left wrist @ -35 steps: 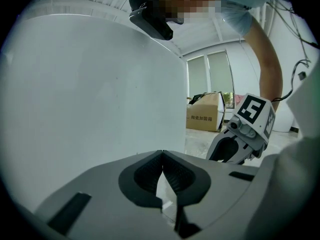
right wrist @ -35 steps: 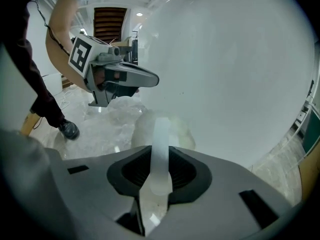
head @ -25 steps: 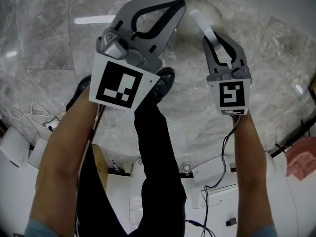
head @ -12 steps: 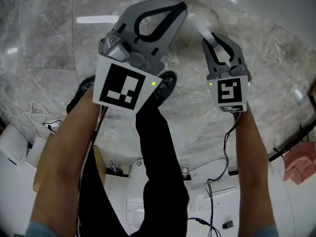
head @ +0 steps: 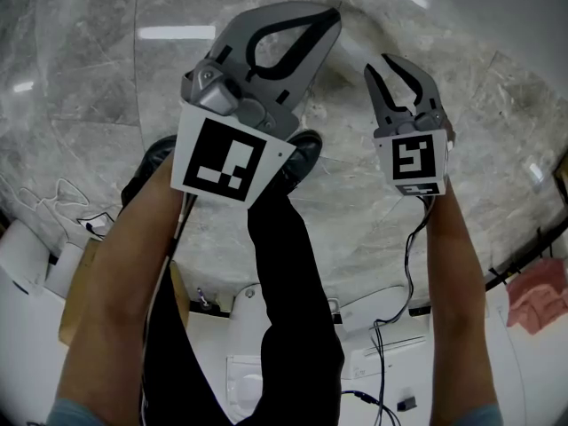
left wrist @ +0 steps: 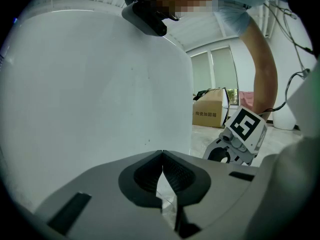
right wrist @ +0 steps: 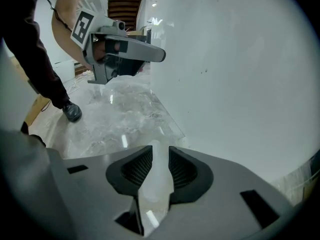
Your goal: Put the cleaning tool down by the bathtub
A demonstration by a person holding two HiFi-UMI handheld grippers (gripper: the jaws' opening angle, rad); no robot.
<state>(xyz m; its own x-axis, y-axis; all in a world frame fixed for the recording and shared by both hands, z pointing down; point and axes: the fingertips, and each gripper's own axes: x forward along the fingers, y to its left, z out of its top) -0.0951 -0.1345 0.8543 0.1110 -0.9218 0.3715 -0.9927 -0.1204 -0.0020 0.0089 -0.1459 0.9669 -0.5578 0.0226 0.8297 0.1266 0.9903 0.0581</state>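
Note:
The cleaning tool's translucent white handle [right wrist: 157,176] stands between the jaws of my right gripper [right wrist: 156,156]. Those jaws are opening, and the pads no longer clamp the handle. From above, the handle [head: 353,48] pokes out past the spread fingers of the right gripper [head: 392,67], low over the marble floor. The white bathtub wall [right wrist: 240,84] rises close on the right. My left gripper [head: 327,14] hangs beside it, shut with nothing inside; its tips [left wrist: 162,156] meet in front of the tub wall [left wrist: 100,84].
The person's black shoes [head: 300,149] and trouser leg [head: 284,264] are on the marble floor [head: 80,87] below the grippers. A cardboard box [left wrist: 210,114] sits further back. Cables [head: 58,198] lie at the left, white equipment [head: 382,327] below, a pink cloth [head: 541,295] at right.
The right gripper's jaws have spread wider around the white handle. Both grippers have drifted slightly up in the head view.

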